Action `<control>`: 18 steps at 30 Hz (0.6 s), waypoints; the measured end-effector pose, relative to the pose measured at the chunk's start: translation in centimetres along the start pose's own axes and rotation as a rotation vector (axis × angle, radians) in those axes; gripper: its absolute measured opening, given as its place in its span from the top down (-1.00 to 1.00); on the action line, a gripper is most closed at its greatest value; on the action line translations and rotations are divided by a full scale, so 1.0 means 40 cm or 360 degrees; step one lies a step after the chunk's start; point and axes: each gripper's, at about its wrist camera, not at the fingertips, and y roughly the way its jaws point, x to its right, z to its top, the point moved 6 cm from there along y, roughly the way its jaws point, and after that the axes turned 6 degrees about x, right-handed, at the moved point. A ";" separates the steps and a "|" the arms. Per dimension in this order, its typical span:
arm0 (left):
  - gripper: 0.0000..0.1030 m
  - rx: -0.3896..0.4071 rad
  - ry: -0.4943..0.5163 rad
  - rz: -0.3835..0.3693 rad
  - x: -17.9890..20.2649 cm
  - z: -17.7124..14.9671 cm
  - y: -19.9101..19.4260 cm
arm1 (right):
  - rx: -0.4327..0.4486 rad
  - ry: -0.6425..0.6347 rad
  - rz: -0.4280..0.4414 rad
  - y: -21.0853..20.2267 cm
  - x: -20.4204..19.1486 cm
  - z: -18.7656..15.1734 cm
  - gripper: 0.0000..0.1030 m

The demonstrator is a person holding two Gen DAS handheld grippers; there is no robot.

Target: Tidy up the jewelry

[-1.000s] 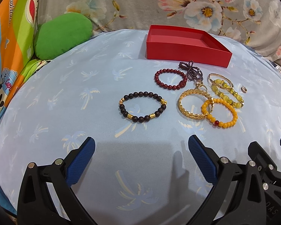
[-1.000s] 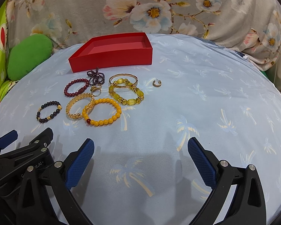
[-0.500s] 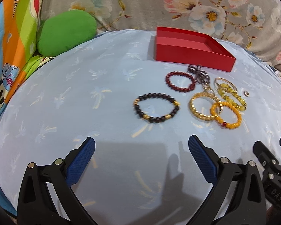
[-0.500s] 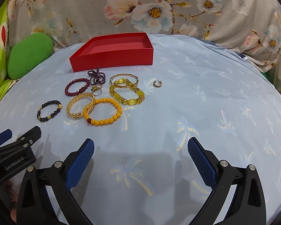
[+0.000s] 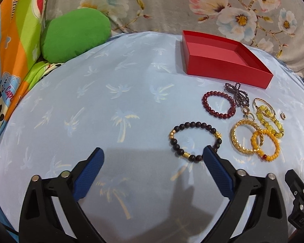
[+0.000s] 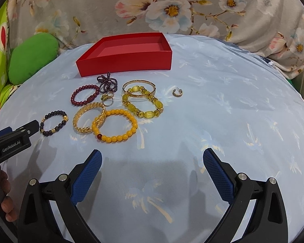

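I see a pale blue palm-print sheet covering a bed, floral fabric behind it and a green cushion at far left. An open red box sits at the back. Bracelets cluster just before it: the dark bead bracelet lies nearest my left gripper, touching its right blue pad. My right gripper hangs near the orange bead bracelet. Both jaws stand wide, holding nothing.
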 end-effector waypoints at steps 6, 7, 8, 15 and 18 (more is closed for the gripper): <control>-0.38 -0.0096 0.0025 -0.0035 0.028 -0.002 0.061 | -0.0013 0.0014 0.0018 0.011 0.002 0.011 -0.87; -0.32 -0.0111 0.0028 -0.0044 0.033 -0.002 0.069 | -0.0015 0.0013 0.0022 0.014 0.001 0.014 -0.87; -0.27 -0.0102 0.0036 -0.0035 0.038 0.001 0.071 | -0.0018 0.0012 0.0028 0.017 -0.001 0.016 -0.87; 0.39 -0.0076 0.0098 -0.0086 0.073 0.020 0.076 | -0.0029 0.0001 0.0079 0.041 -0.026 0.036 -0.87; 0.85 -0.0086 0.0076 -0.0127 0.069 0.027 0.078 | -0.0030 -0.0018 0.0105 0.050 -0.048 0.048 -0.87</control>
